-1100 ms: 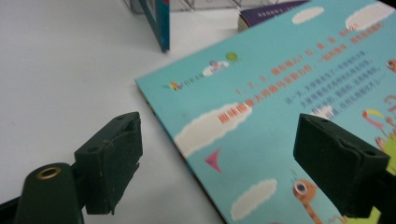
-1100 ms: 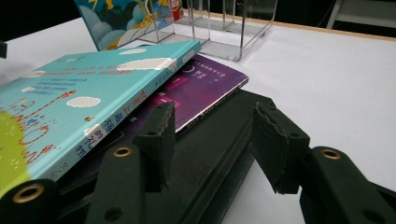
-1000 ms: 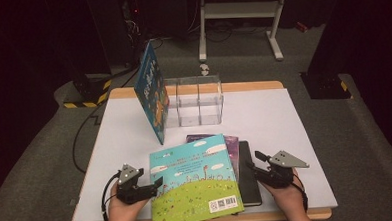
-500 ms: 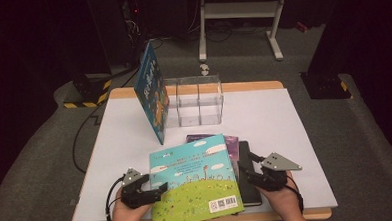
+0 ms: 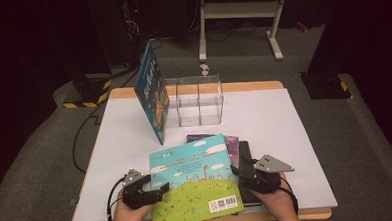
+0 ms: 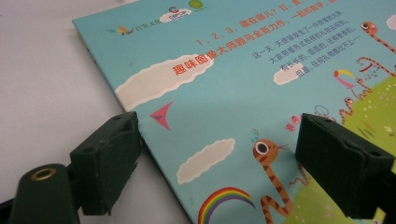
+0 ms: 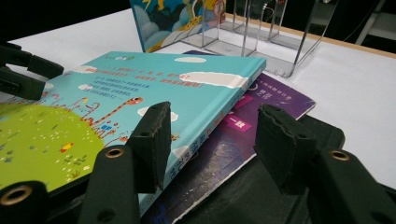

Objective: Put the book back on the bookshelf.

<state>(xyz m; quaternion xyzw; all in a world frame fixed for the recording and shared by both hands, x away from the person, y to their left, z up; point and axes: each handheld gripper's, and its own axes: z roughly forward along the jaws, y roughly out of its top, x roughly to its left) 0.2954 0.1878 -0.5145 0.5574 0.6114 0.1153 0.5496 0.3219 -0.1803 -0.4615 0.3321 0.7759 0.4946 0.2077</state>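
Picture book [image 5: 196, 183] lies flat, lower centre of the high view, topmost of a loose stack over a purple book [image 7: 261, 116] and a black one [image 7: 261, 186].

My left gripper [image 5: 155, 190] is spread, straddling the book's left edge, one jaw off on the table [image 6: 42, 84]. My right gripper [image 5: 241, 169] has just been opening; it stands spread at the right edge, pads clear of the cover.

Risk, as I judge it: glossy hard cover may slip from the pads; closing low on the right could catch the purple book too.

Clear ribbed acrylic rack [image 5: 198, 100], upper centre; blue book [image 5: 152, 95] leans against it.
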